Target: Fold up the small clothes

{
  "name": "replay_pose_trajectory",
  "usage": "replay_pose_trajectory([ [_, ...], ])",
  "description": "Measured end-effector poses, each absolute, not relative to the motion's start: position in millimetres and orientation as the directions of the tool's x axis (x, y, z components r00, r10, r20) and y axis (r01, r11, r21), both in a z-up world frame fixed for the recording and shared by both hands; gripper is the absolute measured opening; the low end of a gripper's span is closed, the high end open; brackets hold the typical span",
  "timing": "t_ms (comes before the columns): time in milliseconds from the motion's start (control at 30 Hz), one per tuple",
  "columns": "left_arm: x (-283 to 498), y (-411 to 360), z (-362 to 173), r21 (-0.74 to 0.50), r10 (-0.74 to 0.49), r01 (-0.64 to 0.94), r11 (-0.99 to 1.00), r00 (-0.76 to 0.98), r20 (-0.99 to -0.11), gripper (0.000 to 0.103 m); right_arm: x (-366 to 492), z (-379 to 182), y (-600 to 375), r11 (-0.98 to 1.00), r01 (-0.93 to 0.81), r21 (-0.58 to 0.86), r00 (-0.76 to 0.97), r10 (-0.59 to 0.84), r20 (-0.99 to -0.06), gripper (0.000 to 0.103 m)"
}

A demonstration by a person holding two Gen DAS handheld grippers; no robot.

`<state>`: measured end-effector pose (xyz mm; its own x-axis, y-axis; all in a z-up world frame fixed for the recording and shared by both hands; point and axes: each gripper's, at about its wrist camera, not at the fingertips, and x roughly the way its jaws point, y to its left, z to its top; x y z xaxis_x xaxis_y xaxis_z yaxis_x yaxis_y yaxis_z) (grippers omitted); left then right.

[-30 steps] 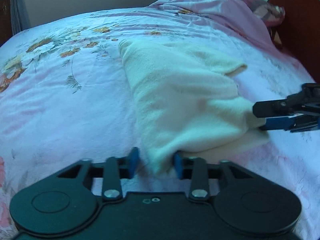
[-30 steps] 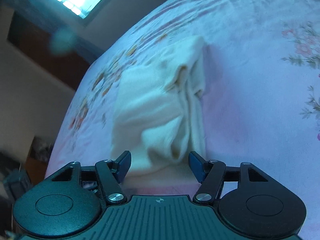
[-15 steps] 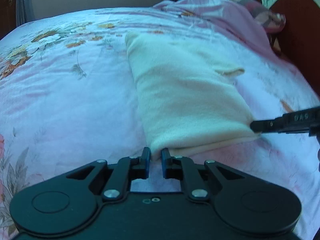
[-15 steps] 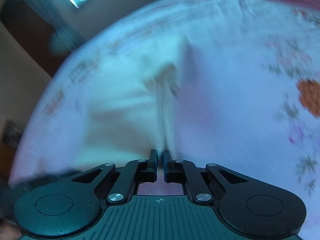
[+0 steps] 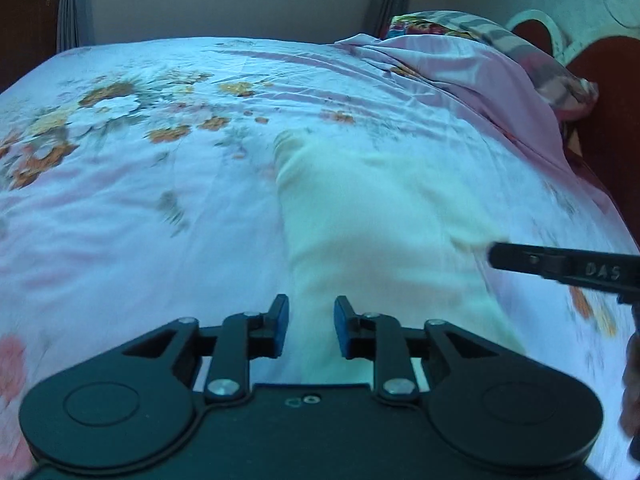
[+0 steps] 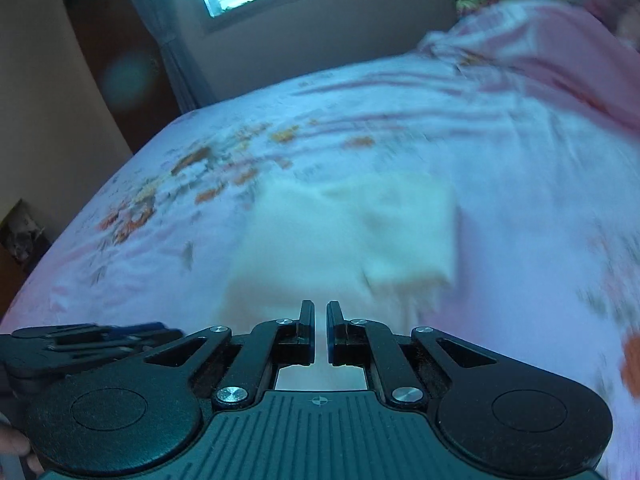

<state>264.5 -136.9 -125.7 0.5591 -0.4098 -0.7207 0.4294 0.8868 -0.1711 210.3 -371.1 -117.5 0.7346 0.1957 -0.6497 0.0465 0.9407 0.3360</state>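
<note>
Writing: raised letters "DAS" readable on the side of the right hand-held gripper point(image 5: 496, 255) where it enters the left wrist view from the right. No other legible text or label.

Cream garment point(image 5: 380, 232): soft, fleecy-looking fabric, pale cream, folded into a long band. It lies on the bed point(image 5: 140, 208), running straight ahead from the left hand-held gripper point(image 5: 311, 330) toward the far side. Right wrist view shows the same garment point(image 6: 344, 236) just ahead of the fingers, with a folded-over flap on its right side; edges blurred, seams not readable.

Left hand-held gripper: jaws partly open, blue pads apart, the garment's near end showing in the gap. Whether the pads touch the cloth cannot be told.

Right hand-held gripper point(image 6: 318, 330): jaws almost together, only a thin slit left. Pale cloth shows behind the slit; whether any is pinched cannot be told.

Bed cover: pink-white sheet with orange and white flower print, ahead and left of the left hand-held gripper. Pillows point(image 5: 500, 52) far ahead to the right.
</note>
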Motion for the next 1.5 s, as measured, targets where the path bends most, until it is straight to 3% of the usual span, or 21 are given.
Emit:
replay_pose_trajectory([
  [200,307.3,-170.3,-146.6,-0.166,-0.389,0.411,0.896,0.549,-0.740,0.028,278.0,-139.6,-375.7,0.980,0.080,0.183,0.740,0.065,-0.670,0.005],
  [267,306.2,-175.2,-160.7,-0.145,-0.379,0.423,0.895,0.547,-0.747,0.031,290.1,-172.6,-381.2,0.992,0.111,0.064,0.669,-0.027,-0.742,0.005],
  [300,301.6,-178.0,-165.8,-0.117,-0.374,0.445,0.888,0.550,-0.746,0.031,292.1,-191.9,-388.1,0.990,0.117,0.084,0.627,-0.008,-0.779,0.005],
  [367,292.6,-178.2,-165.8,-0.085,-0.371,0.469,0.879,0.561,-0.741,0.032,283.5,-198.1,-399.5,0.986,0.112,0.127,0.650,0.024,-0.760,0.005],
  [633,339.9,-193.4,-145.4,-0.143,-0.398,0.436,0.888,0.578,-0.712,0.034,307.3,-155.5,-401.8,0.980,0.113,0.163,0.747,0.024,-0.665,0.006],
  [700,353.6,-204.8,-148.6,-0.115,-0.382,0.442,0.890,0.584,-0.717,0.040,319.7,-158.9,-400.0,0.984,0.117,0.131,0.748,0.000,-0.663,0.006],
  [767,364.2,-211.5,-157.2,-0.077,-0.348,0.433,0.898,0.593,-0.726,0.058,337.7,-180.8,-401.4,0.989,0.128,0.080,0.680,-0.029,-0.733,0.006],
  [833,374.0,-205.7,-166.4,-0.124,-0.351,0.398,0.909,0.571,-0.742,0.064,339.5,-200.0,-413.5,0.981,0.137,0.136,0.665,0.011,-0.747,0.006],
  [900,375.5,-198.1,-164.6,-0.186,-0.379,0.370,0.910,0.561,-0.736,0.061,339.6,-195.9,-422.6,0.970,0.151,0.189,0.658,0.044,-0.752,0.007],
  [1000,364.7,-200.4,-156.5,-0.128,-0.369,0.404,0.906,0.601,-0.709,0.060,328.0,-179.8,-428.3,0.959,0.148,0.242,0.701,0.072,-0.710,0.008],
  [1033,363.8,-202.9,-159.5,-0.116,-0.366,0.416,0.902,0.594,-0.717,0.060,322.7,-177.4,-428.4,0.956,0.145,0.254,0.720,0.075,-0.690,0.011],
  [1067,363.8,-204.2,-164.9,-0.116,-0.366,0.423,0.899,0.578,-0.730,0.061,320.6,-180.7,-426.2,0.961,0.138,0.239,0.719,0.069,-0.692,0.025],
  [1100,362.0,-204.4,-167.6,-0.114,-0.363,0.419,0.901,0.582,-0.727,0.062,323.7,-190.6,-420.8,0.971,0.129,0.202,0.674,0.064,-0.736,0.027],
  [1233,348.1,-202.5,-162.4,-0.119,-0.370,0.428,0.896,0.572,-0.733,0.062,321.3,-184.0,-420.4,0.964,0.158,0.215,0.675,0.054,-0.736,0.027],
  [1333,329.2,-195.6,-157.2,-0.110,-0.389,0.464,0.879,0.566,-0.726,0.062,294.1,-161.5,-414.0,0.958,0.133,0.256,0.747,0.073,-0.661,0.028],
  [1500,297.5,-181.8,-166.4,-0.102,-0.387,0.486,0.868,0.534,-0.751,0.062,248.4,-167.2,-385.7,0.970,0.084,0.227,0.731,0.094,-0.676,0.029],
])
